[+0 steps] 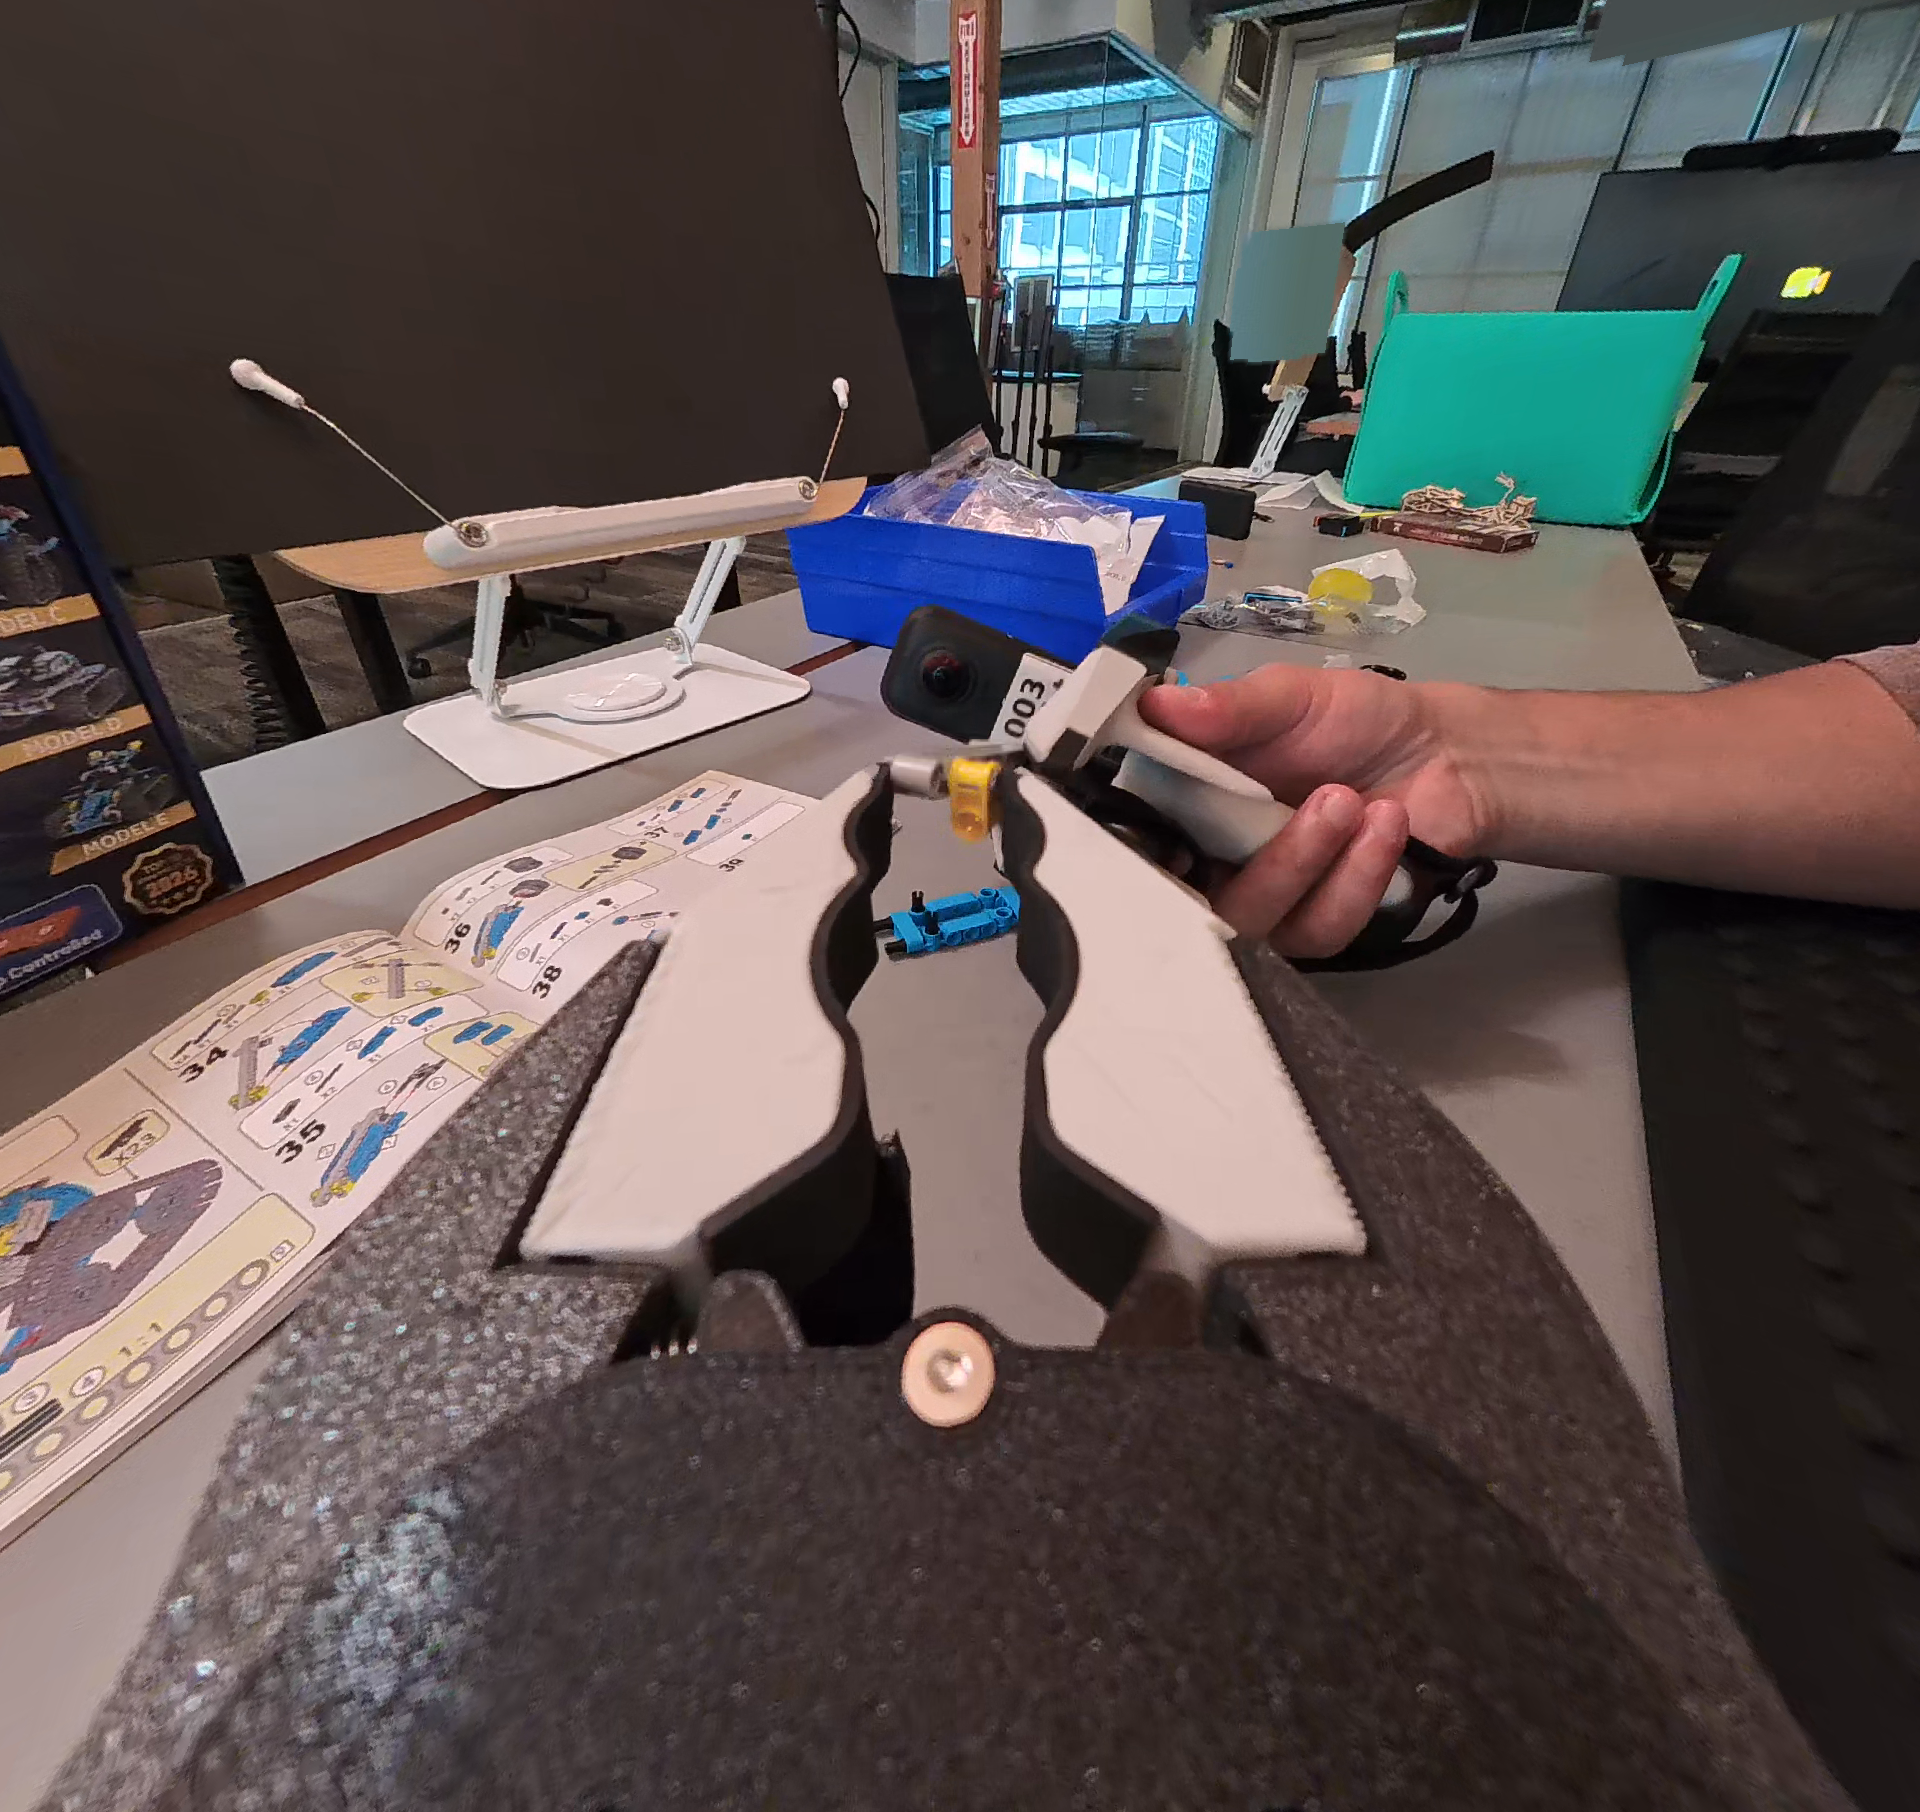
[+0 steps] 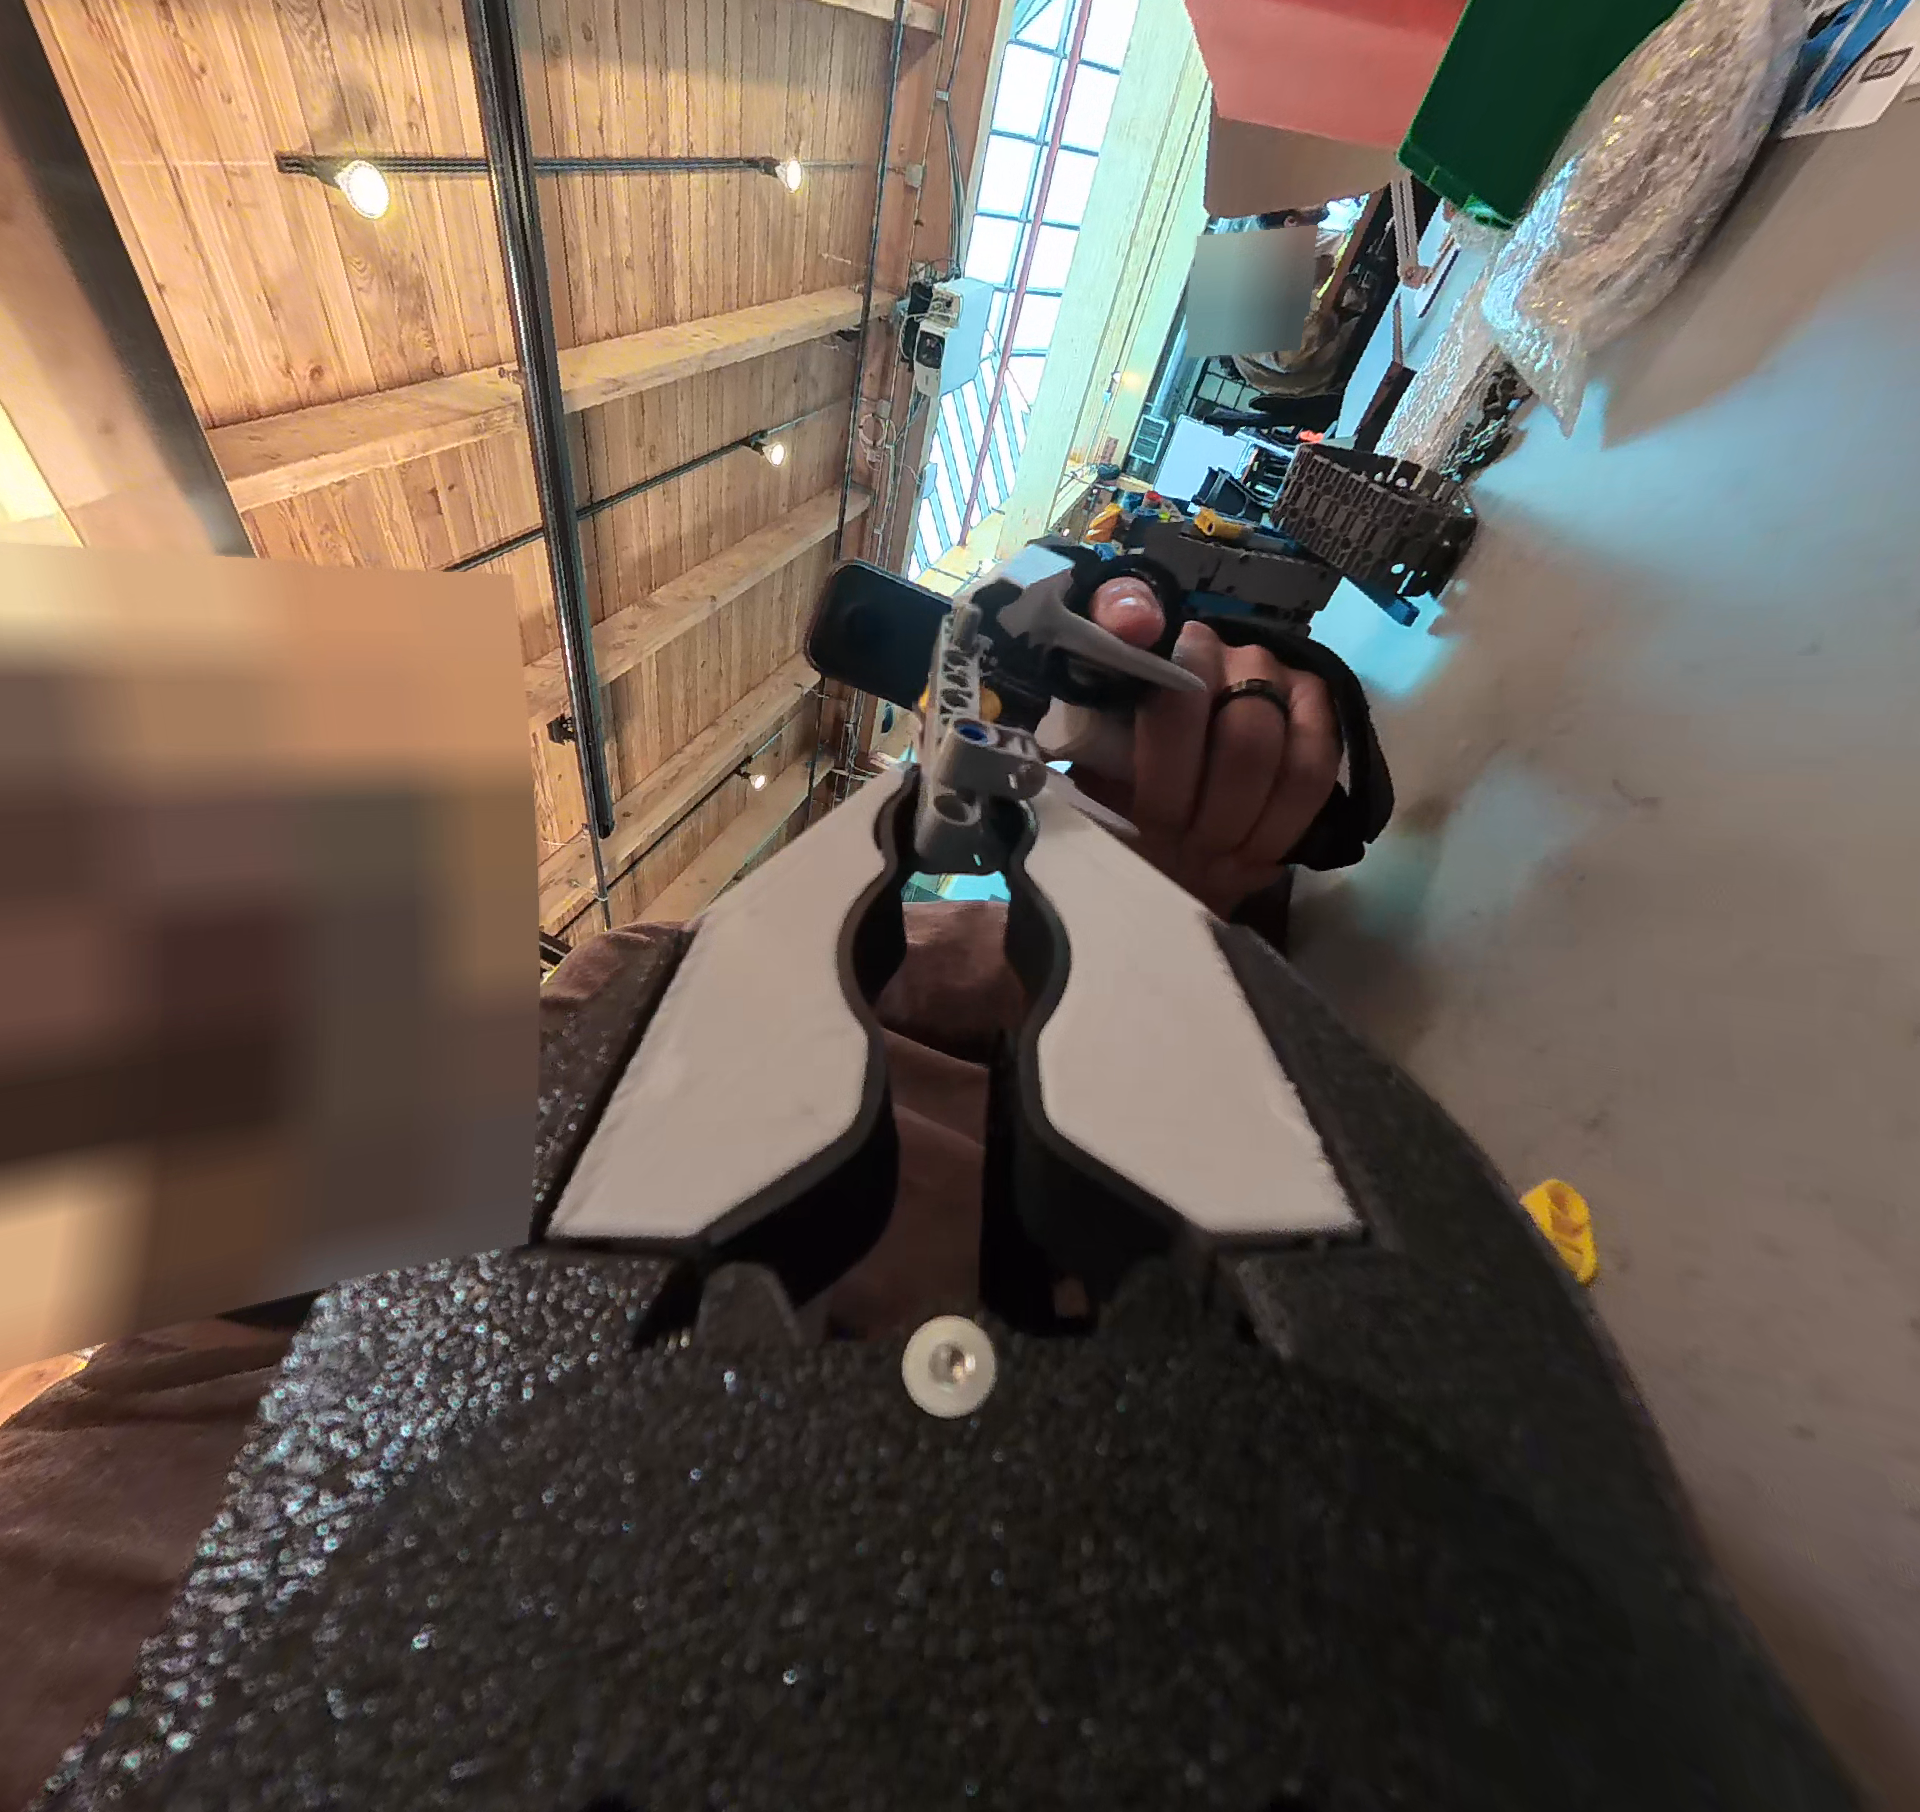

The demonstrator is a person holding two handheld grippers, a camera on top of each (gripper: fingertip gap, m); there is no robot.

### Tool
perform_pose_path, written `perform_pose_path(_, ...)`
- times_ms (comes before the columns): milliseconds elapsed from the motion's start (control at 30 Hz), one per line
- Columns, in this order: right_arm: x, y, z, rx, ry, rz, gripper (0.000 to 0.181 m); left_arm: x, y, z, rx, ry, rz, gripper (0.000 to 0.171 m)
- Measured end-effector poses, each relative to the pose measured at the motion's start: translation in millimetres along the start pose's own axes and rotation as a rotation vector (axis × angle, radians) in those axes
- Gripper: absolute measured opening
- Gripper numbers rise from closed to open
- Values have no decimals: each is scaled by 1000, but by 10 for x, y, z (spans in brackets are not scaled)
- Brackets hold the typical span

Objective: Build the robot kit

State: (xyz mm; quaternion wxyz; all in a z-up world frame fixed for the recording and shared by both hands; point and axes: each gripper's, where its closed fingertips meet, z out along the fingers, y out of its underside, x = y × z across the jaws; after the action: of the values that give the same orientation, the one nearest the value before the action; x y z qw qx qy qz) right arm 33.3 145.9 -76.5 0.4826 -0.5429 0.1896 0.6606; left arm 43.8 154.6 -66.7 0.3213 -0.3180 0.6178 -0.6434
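The left gripper is closed at its tips on a small yellow connector, to which a short grey pin is joined on the left. The piece is pinched only at the fingertips, so most of it is left exposed; this is judged to keep its free ends reachable. The connector's long axis runs roughly vertical, hanging downward from the tips, while the grey pin points sideways, away from the right-hand side.

The right gripper is clamped on a grey beam with holes, fitted with a blue pin. The beam's long axis runs up and away from the fingertips, tilted slightly, toward the other gripper, which is held in a hand just beyond it. The two held pieces are thus brought close together in the air; contact between them cannot be confirmed.

Relative to the yellow connector, a blue brick piece lies below on the grey table, an open instruction booklet to the lower left, a blue bin behind, and a white stand to the upper left. A loose yellow part lies on the table in the right wrist view.
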Motion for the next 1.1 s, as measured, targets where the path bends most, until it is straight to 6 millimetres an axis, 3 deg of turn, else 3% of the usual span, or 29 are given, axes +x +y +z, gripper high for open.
perform_pose_path(333, 25, 0, -28, -11, 14, -2, 11, 4, 3, 0, -2, 10, -11, 25)
perform_pose_path(933, 81, 7, -42, -24, 43, -2, 11, -5, 94, 14, -66, -9, 65, 19)
perform_pose_path(1033, 77, 14, -43, -53, 81, -78, 12, -10, 86, 3, -65, 10, 34, 19)
perform_pose_path(1100, 108, 9, -71, -97, 152, -178, 28, -71, 60, -20, -52, -1, -3, 19)
